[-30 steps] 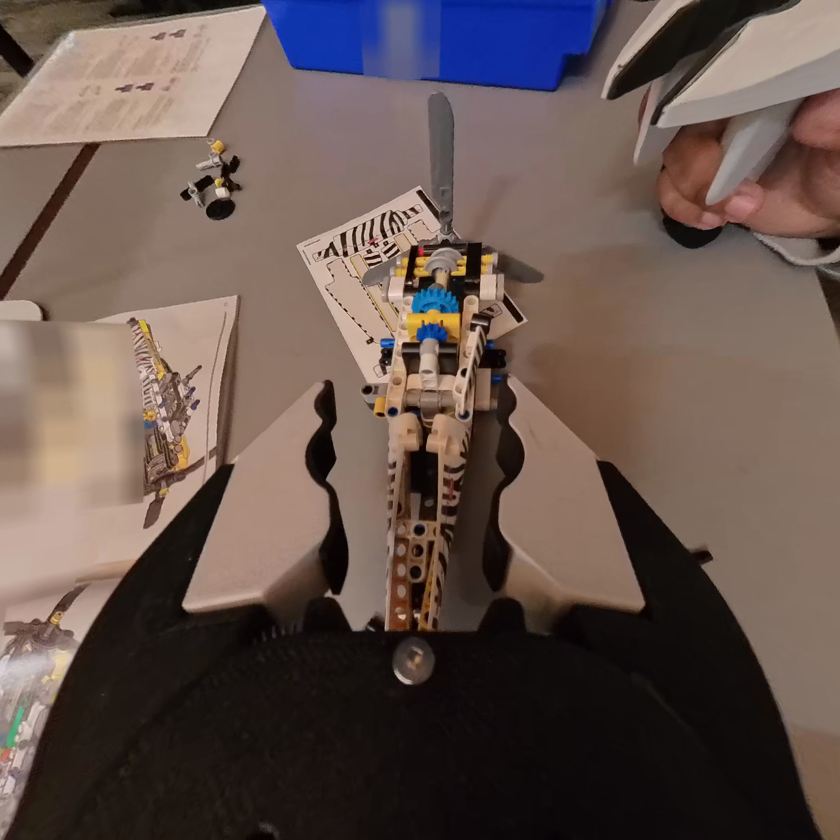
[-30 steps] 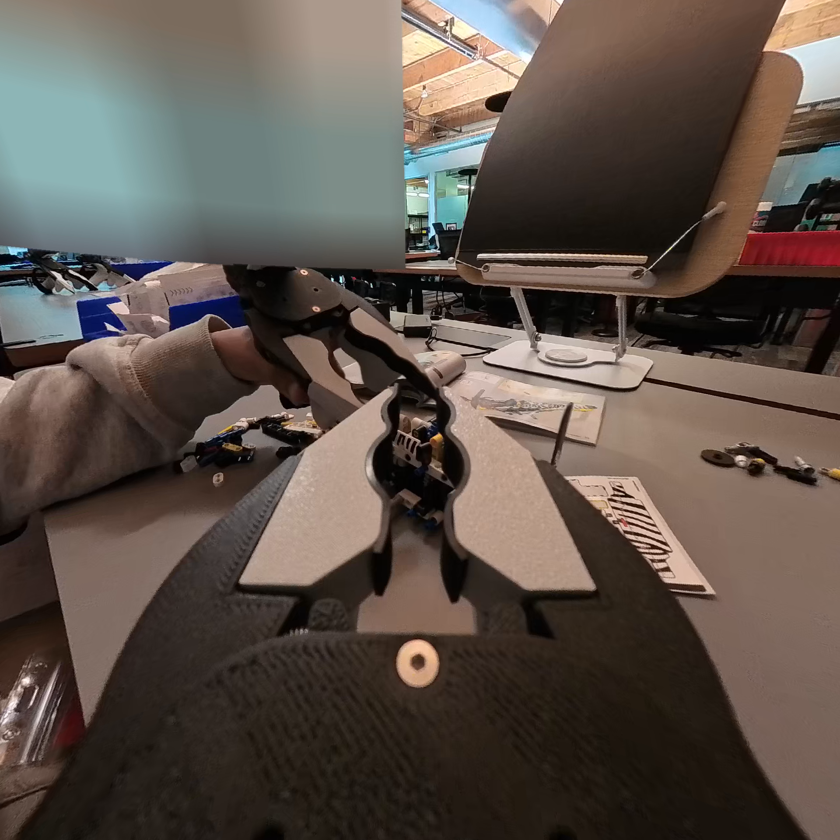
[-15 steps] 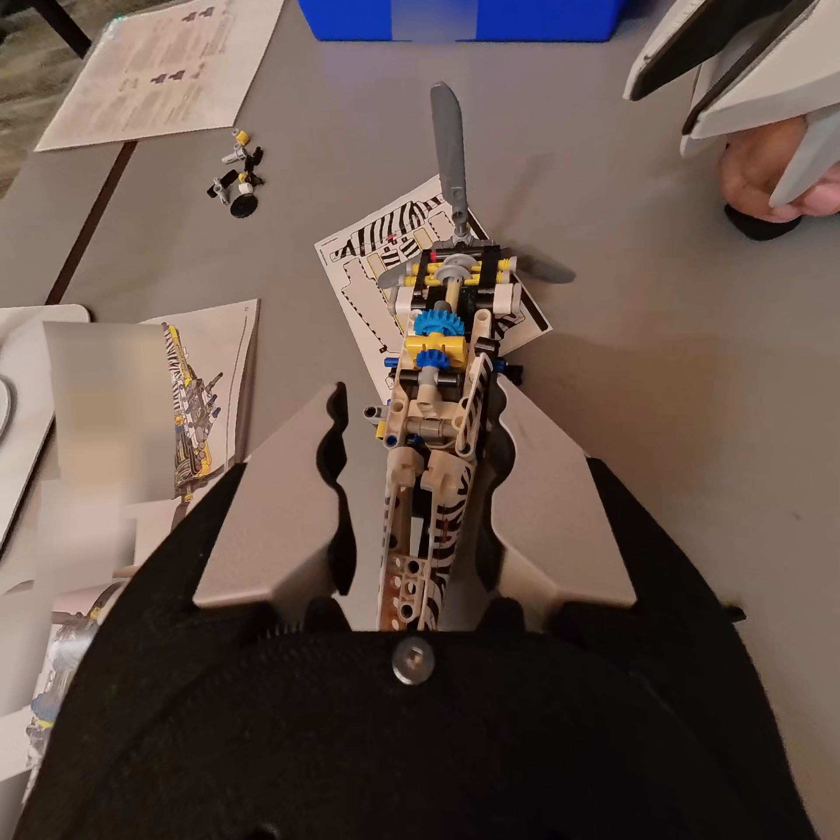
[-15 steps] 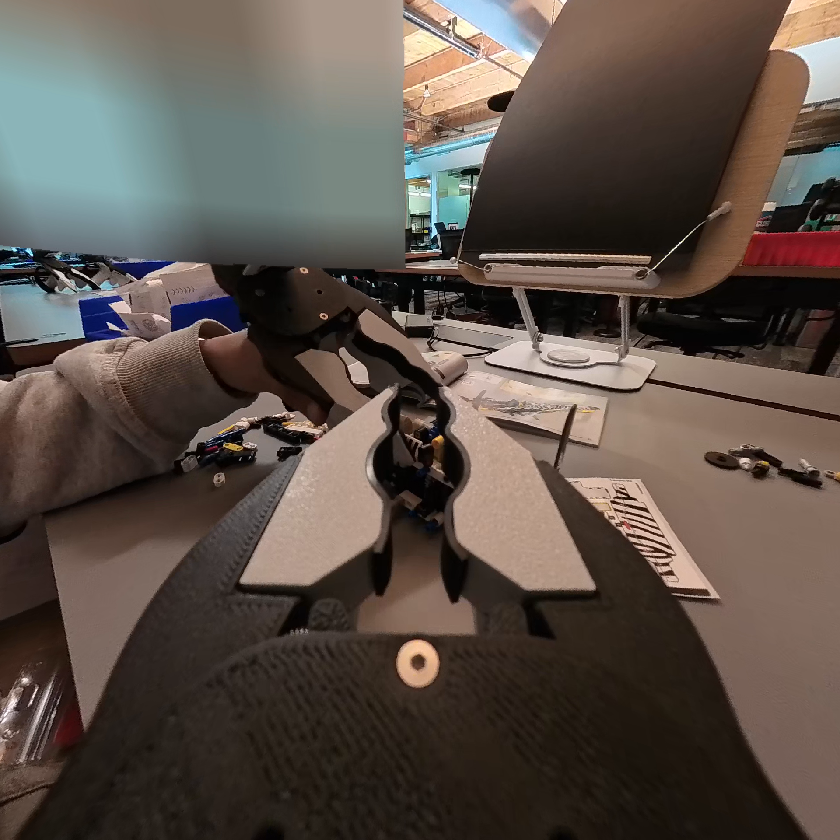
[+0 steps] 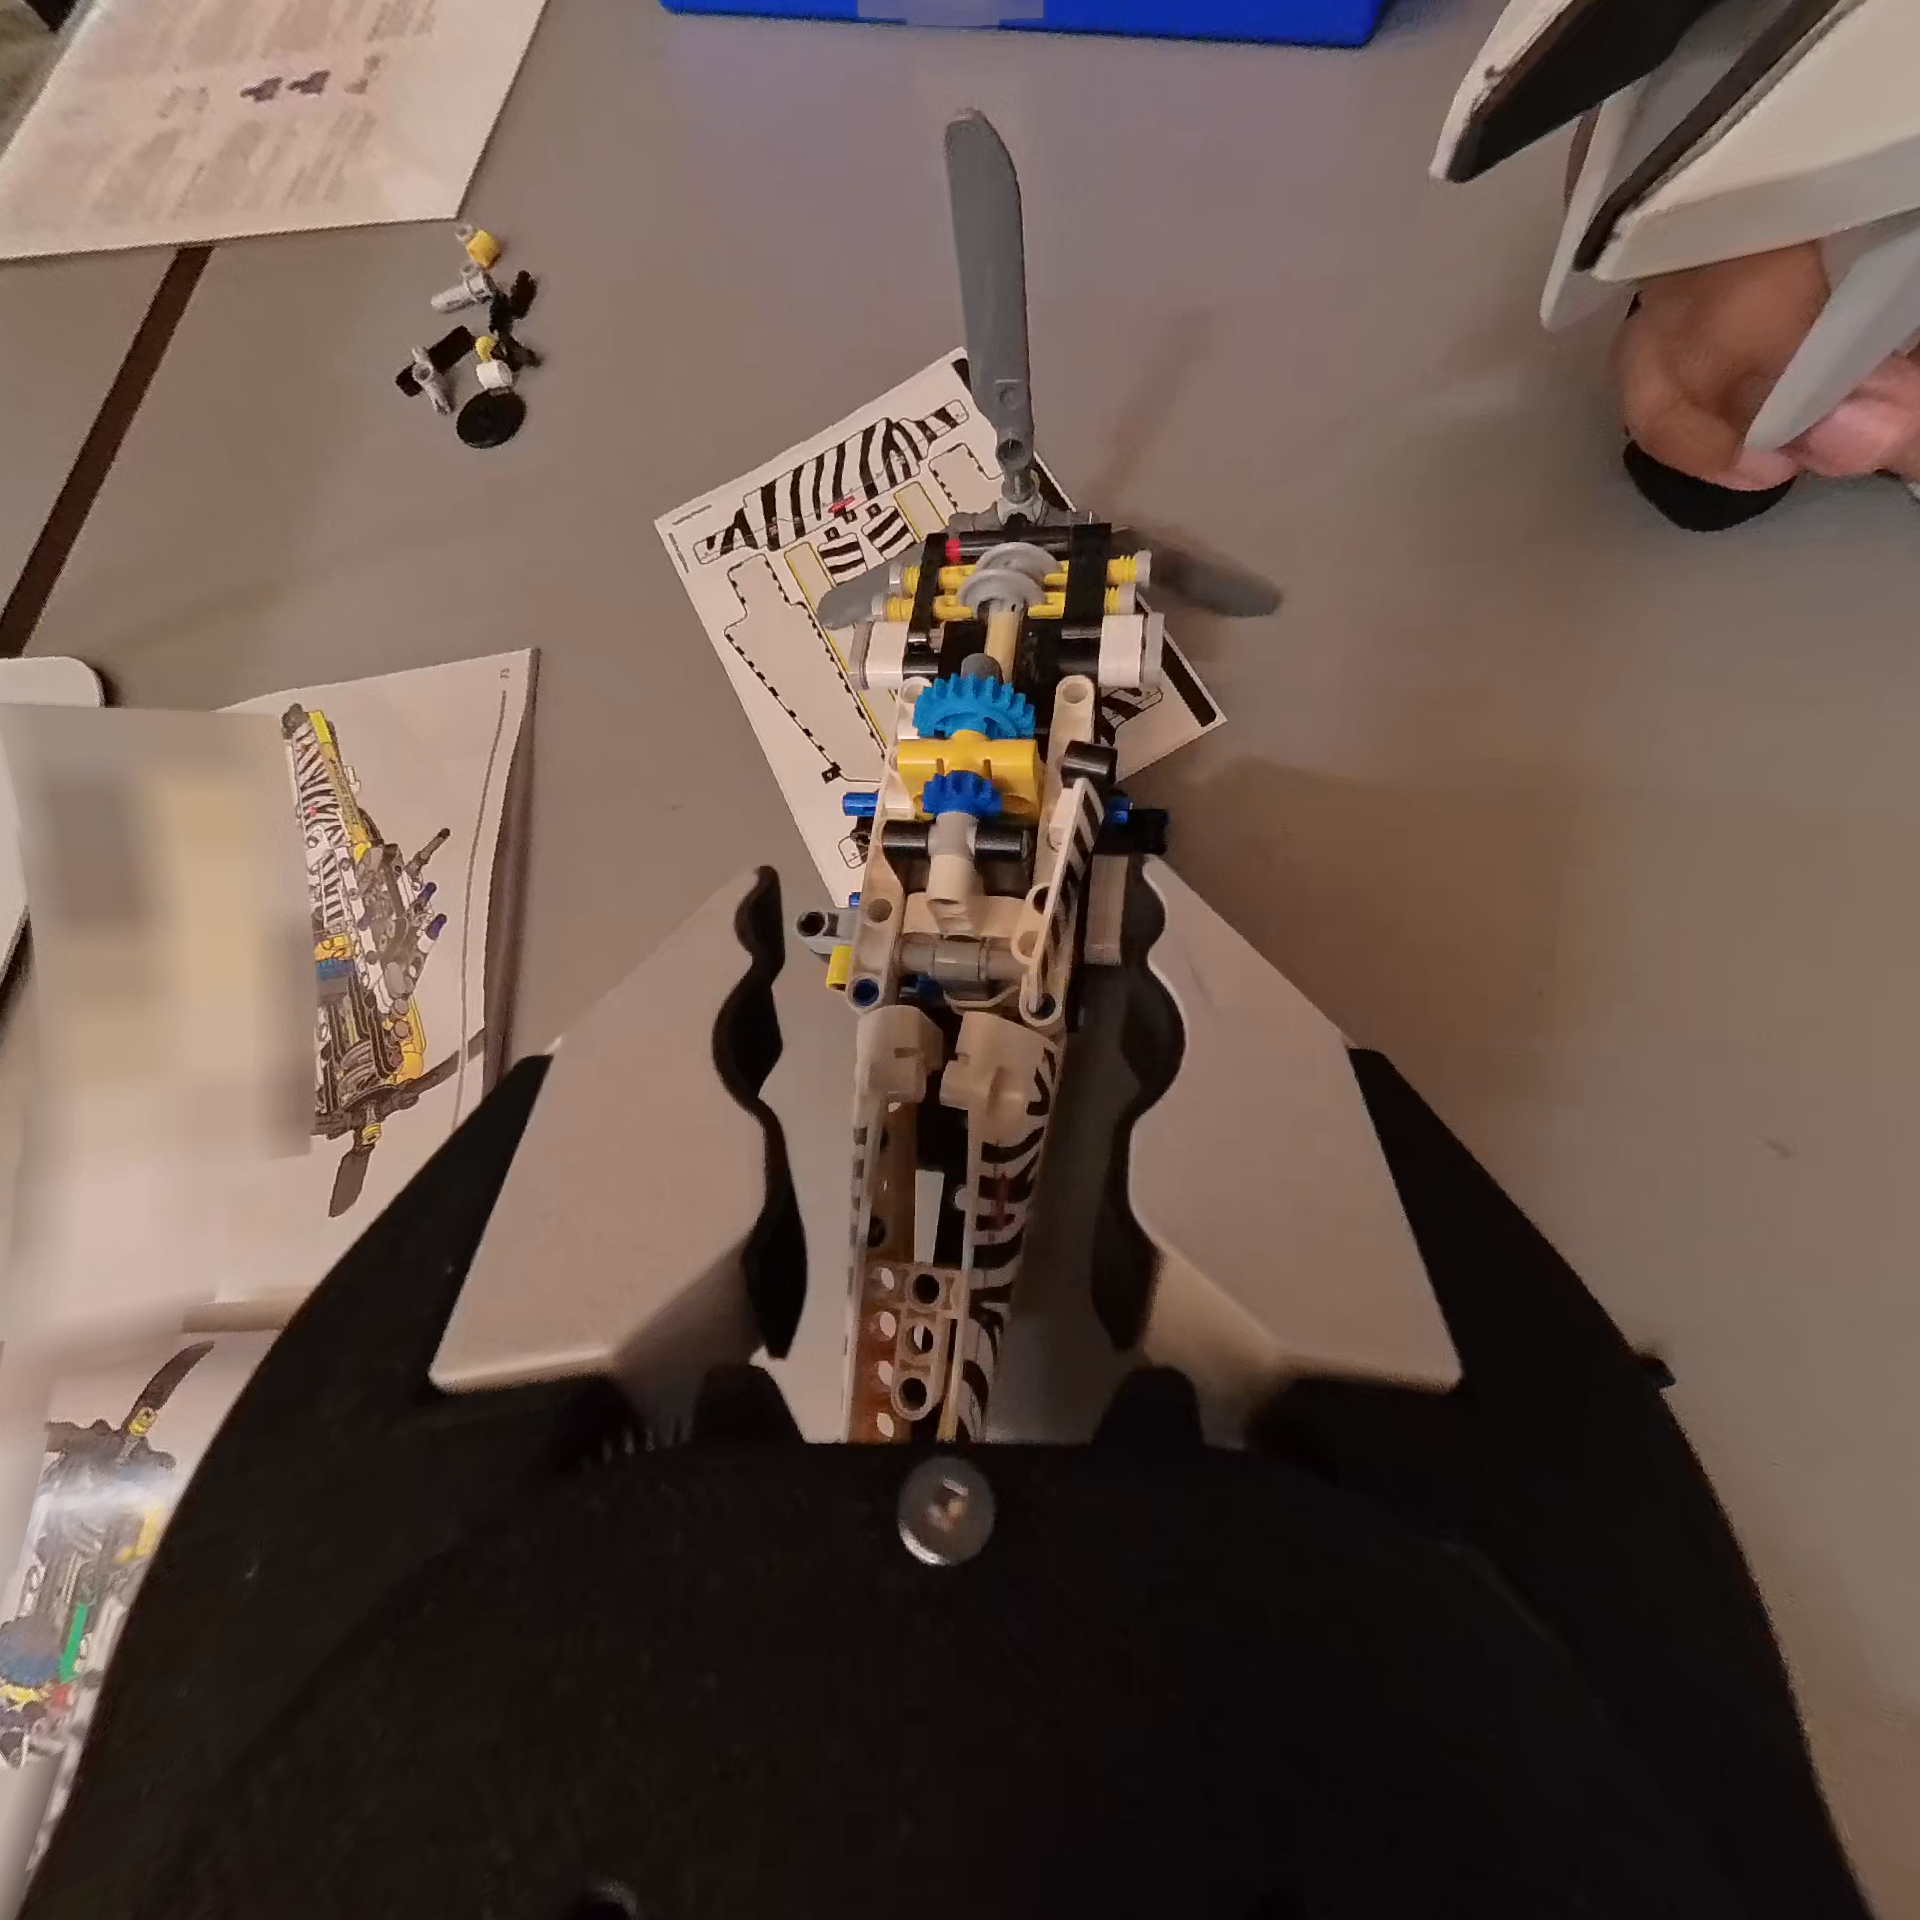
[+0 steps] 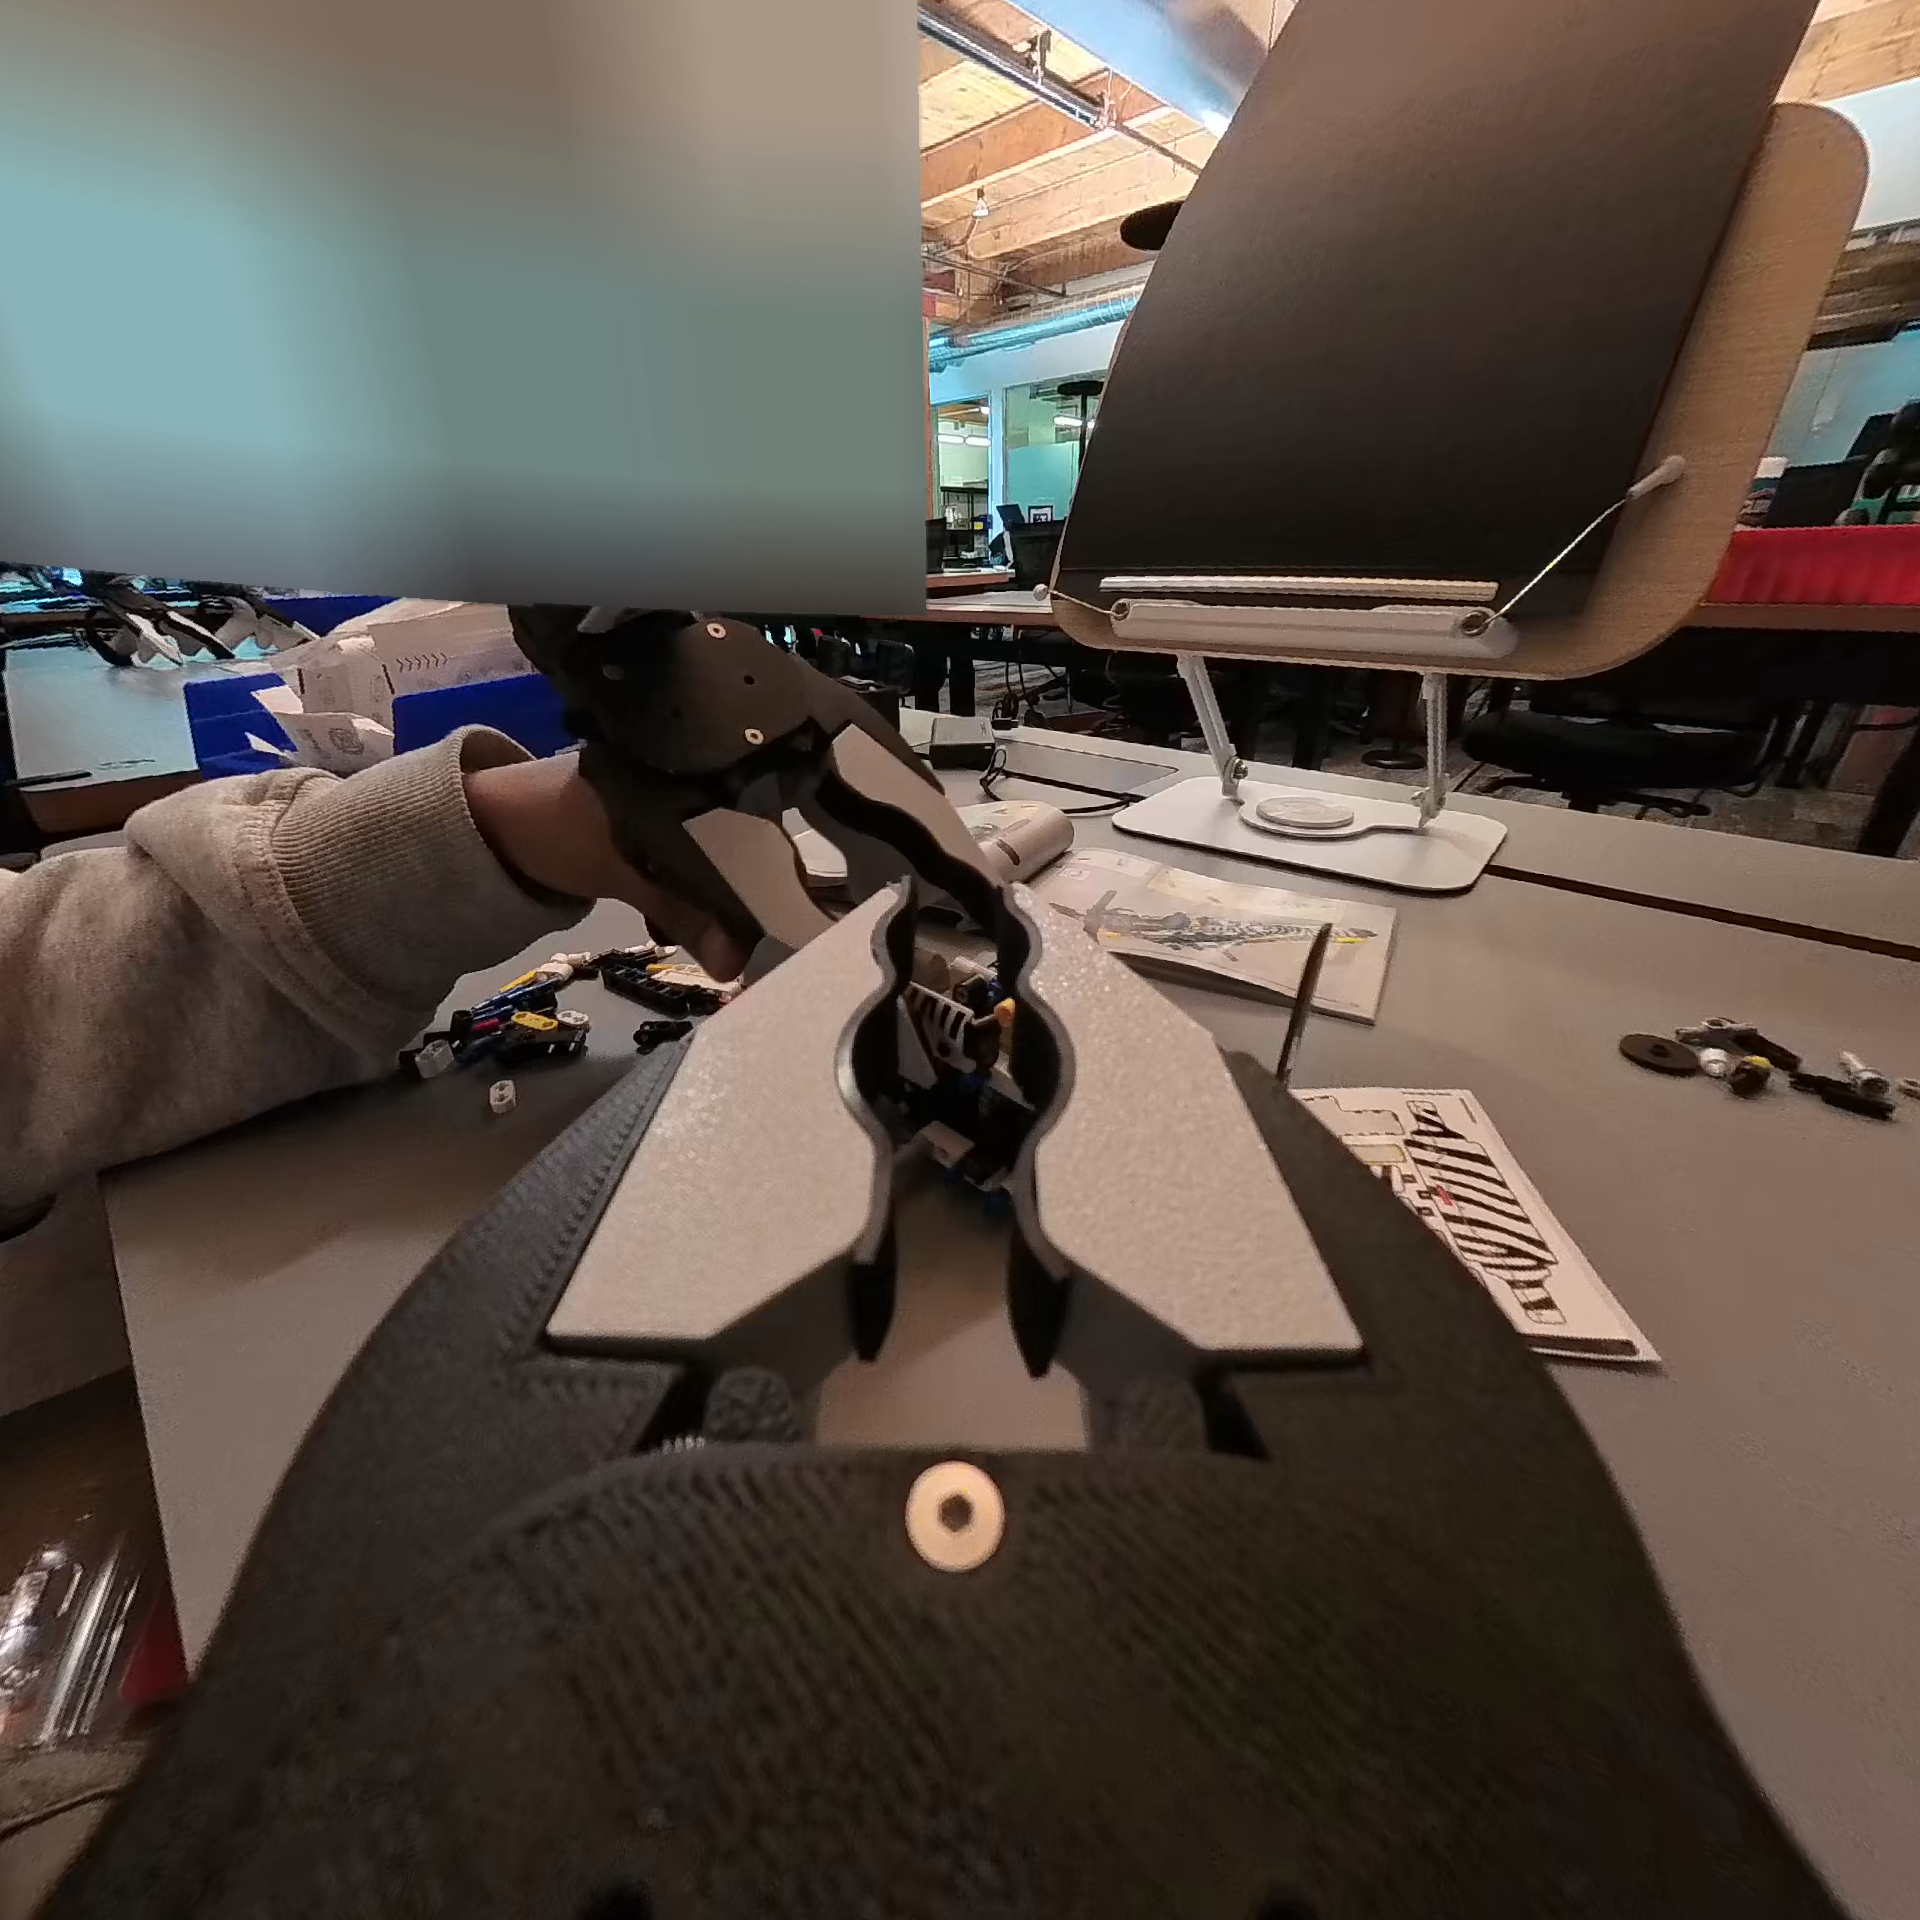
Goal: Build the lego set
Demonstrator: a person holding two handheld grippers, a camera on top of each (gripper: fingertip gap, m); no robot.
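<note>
The lego plane model [image 5: 966, 935], zebra-striped white with blue gears and a grey propeller [image 5: 987, 270], lies on the grey table [image 5: 1455, 935]. It lies lengthwise between the fingers of my left gripper [image 5: 956, 894]. That gripper is open around it: the right finger is against the model's side and the left finger stands a little off. My right gripper [image 6: 954, 894] is held low over the table, off to the model's side. Its fingers are a narrow gap apart with nothing between them. Through the gap I see the model [image 6: 951, 1029] and the left gripper [image 6: 852, 873]. The right gripper also shows in the left wrist view [image 5: 1558, 156].
A sticker sheet [image 5: 831, 540] lies under the model's nose. An instruction booklet [image 5: 405, 883] lies to the left, with a paper sheet [image 5: 239, 114] and loose parts [image 5: 478, 332] beyond. More loose parts [image 6: 520, 1029] lie by the sleeve. A blue bin [image 5: 1039, 16] and a tablet stand [image 6: 1403, 416] stand at the table's edges. My right fingertips sit around 11 centimeters from my left ones.
My left gripper has moved slightly forward along the model and its fingers have narrowed, so the right finger now meets the model. The right gripper has stayed nearly still with the same gap.
</note>
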